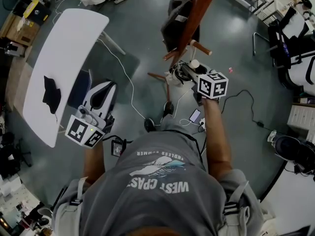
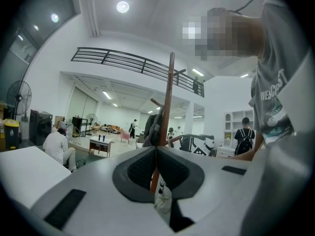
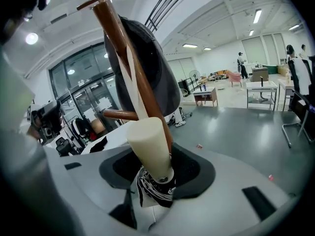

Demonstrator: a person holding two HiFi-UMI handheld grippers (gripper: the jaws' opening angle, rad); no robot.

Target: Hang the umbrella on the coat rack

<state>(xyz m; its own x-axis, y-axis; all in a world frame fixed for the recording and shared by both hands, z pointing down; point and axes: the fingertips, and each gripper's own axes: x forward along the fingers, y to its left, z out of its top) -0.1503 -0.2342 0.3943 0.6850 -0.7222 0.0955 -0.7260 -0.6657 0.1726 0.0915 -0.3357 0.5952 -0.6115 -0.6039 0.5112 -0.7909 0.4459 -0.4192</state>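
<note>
The folded umbrella has a cream handle [image 3: 150, 149] and a black-and-white canopy [image 3: 156, 191]. It stands between the jaws of my right gripper [image 3: 157, 173]. The jaws are wide, with a gap beside the handle on each side. A cream strap [image 3: 134, 82] runs up from the handle along the brown coat rack pole [image 3: 118, 33]. In the head view the right gripper [image 1: 186, 71] is at the rack [image 1: 194, 14], just below a peg [image 1: 202, 48]. My left gripper [image 1: 112, 86] is held level at the left, away from the rack. Its tips meet and hold nothing [image 2: 156, 151].
A dark bag [image 3: 152, 68] hangs on the rack above the umbrella. A white table [image 1: 64, 58] with a black item [image 1: 51, 93] stands to the left. Cables [image 1: 123, 73] and a phone [image 1: 195, 115] lie on the floor by the rack's base. Chairs [image 1: 290, 38] stand at the right.
</note>
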